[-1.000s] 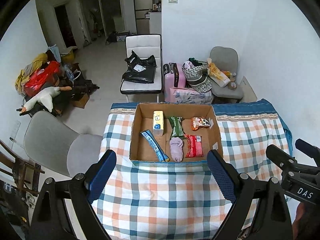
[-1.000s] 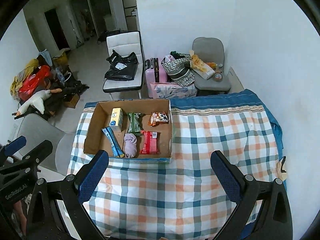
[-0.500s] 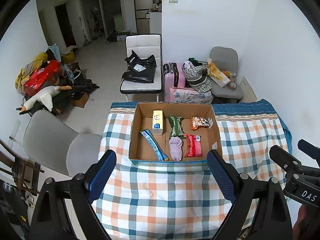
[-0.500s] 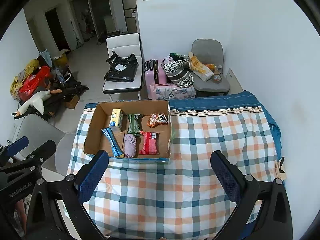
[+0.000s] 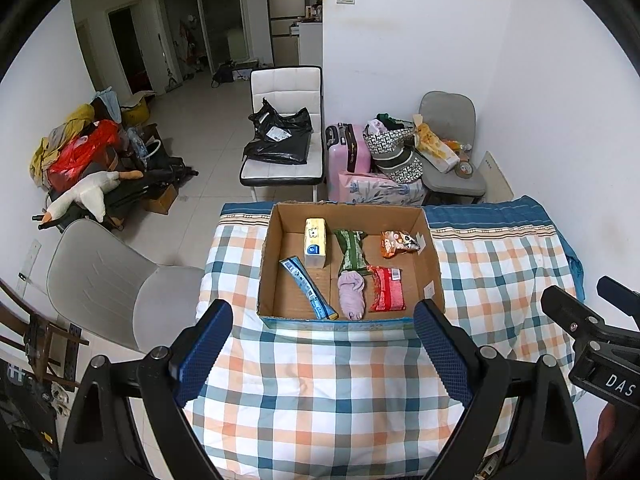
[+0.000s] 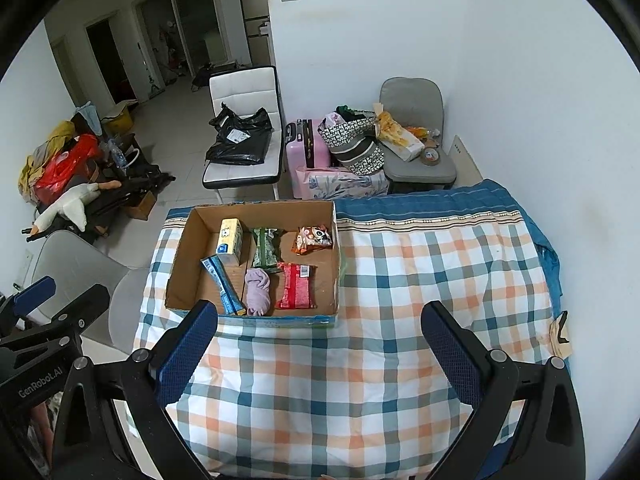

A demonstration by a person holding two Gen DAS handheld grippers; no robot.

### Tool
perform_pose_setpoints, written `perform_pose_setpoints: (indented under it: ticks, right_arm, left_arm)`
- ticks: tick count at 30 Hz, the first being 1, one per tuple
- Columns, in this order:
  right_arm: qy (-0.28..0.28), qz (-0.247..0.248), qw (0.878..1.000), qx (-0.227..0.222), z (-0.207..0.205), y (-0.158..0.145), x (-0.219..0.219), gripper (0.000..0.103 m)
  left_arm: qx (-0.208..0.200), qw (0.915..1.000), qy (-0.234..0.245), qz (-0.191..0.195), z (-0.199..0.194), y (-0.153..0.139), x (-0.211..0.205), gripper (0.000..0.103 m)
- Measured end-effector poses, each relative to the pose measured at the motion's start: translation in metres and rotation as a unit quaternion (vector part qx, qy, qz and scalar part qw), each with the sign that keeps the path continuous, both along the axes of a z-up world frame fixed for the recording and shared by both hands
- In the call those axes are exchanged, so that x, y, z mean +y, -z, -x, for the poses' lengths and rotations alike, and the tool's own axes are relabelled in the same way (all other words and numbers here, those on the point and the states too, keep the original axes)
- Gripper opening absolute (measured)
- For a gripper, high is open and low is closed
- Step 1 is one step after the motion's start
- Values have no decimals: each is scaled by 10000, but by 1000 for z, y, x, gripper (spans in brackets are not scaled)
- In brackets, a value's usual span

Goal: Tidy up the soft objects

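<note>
An open cardboard box (image 5: 434, 260) (image 6: 180, 256) stands on the checked tablecloth (image 5: 320, 392) (image 6: 400, 280). In it lie a yellow tissue pack (image 5: 315, 242), a blue stick pack (image 5: 308, 287), a green packet (image 5: 351, 250), a purple sock (image 5: 352, 294) (image 6: 257, 292), a red packet (image 5: 386, 289) and an orange snack bag (image 5: 398, 243). My left gripper (image 5: 323, 340) is open and empty, high above the table in front of the box. My right gripper (image 6: 319, 340) is open and empty, to the right of the left one.
A grey chair (image 5: 100, 284) stands at the table's left. Behind the table are a white chair (image 5: 286, 132) with black bags, a pink suitcase (image 5: 348, 152) and a grey chair (image 5: 450, 148) with clutter. The white wall (image 6: 540, 80) runs along the right.
Both views have drifted very slightly; the box and its contents stay put. Both grippers remain open.
</note>
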State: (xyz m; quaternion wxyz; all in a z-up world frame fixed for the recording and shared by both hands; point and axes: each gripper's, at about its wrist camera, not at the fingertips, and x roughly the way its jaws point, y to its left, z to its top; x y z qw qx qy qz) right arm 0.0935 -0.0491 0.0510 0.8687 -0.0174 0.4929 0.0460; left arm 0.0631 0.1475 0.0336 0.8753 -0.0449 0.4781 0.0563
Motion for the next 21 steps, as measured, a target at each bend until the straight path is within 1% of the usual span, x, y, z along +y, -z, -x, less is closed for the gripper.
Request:
perform_pose_setpoints:
  ticks: [21]
  right_arm:
    - [-7, 24, 10000, -21, 0, 1, 1, 103]
  left_arm:
    - [-19, 10000, 26, 7, 0, -1, -1, 93]
